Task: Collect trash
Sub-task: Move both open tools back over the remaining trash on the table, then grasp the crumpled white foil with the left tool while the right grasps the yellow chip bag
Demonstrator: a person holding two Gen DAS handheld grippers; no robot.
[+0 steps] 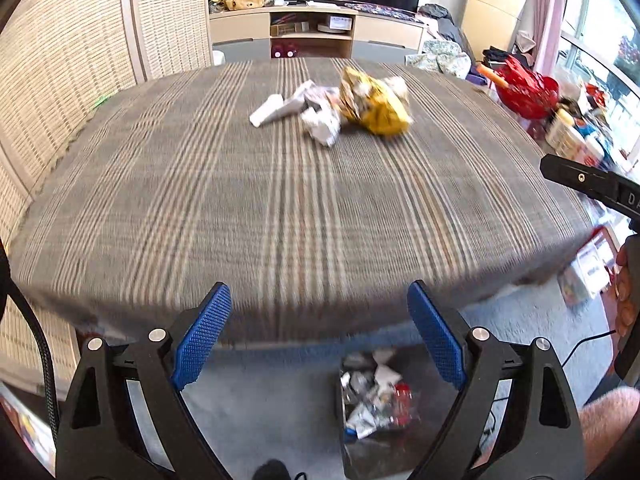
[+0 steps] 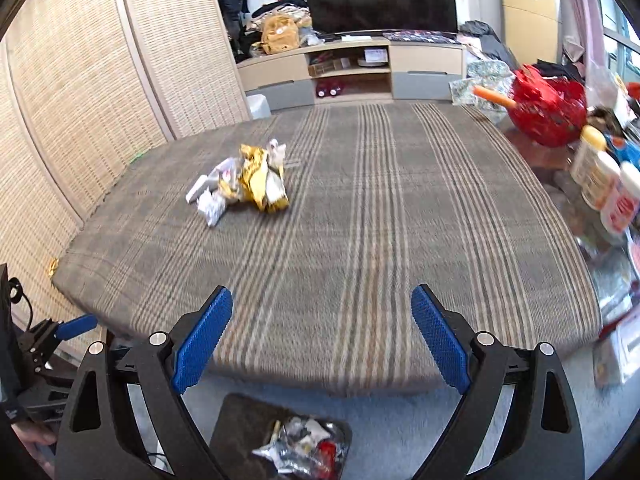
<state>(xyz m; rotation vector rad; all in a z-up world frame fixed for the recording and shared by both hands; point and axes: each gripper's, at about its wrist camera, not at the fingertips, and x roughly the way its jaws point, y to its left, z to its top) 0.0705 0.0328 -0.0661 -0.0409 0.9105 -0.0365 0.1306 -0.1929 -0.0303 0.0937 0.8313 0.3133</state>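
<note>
Blue-padded jaws of the left gripper [image 1: 320, 336] stand wide apart with nothing between them; the right gripper [image 2: 322, 338] shows the same wide, empty gap. Below them, on the pale carpet, a dark bin [image 2: 236, 424] holds crumpled white paper, silvery wrappers and one red scrap; in the left wrist view the bin [image 1: 360, 460] lies just below and between the pads. No print on its contents can be read. At the right edge of the left wrist view the other tool's black body bears letters too blurred to read.

Beyond the bin spreads a striped plaid table [image 2: 380, 240], its near edge level with the fingertips. The remaining trash pile [image 1: 336, 106] lies well past the jaws toward the far side, made of white crumpled paper, a white folded piece and a yellow wrapper [image 1: 380, 108] touching them. From the right wrist the trash pile [image 2: 244, 180] sits far ahead and to the left of the jaws.

Right of the table, white labelled bottles [image 2: 600, 176] and a red basket [image 2: 548, 108] stand; their labels are blurred. Farthest, a low cabinet [image 2: 352, 68] carries a dark screen.
</note>
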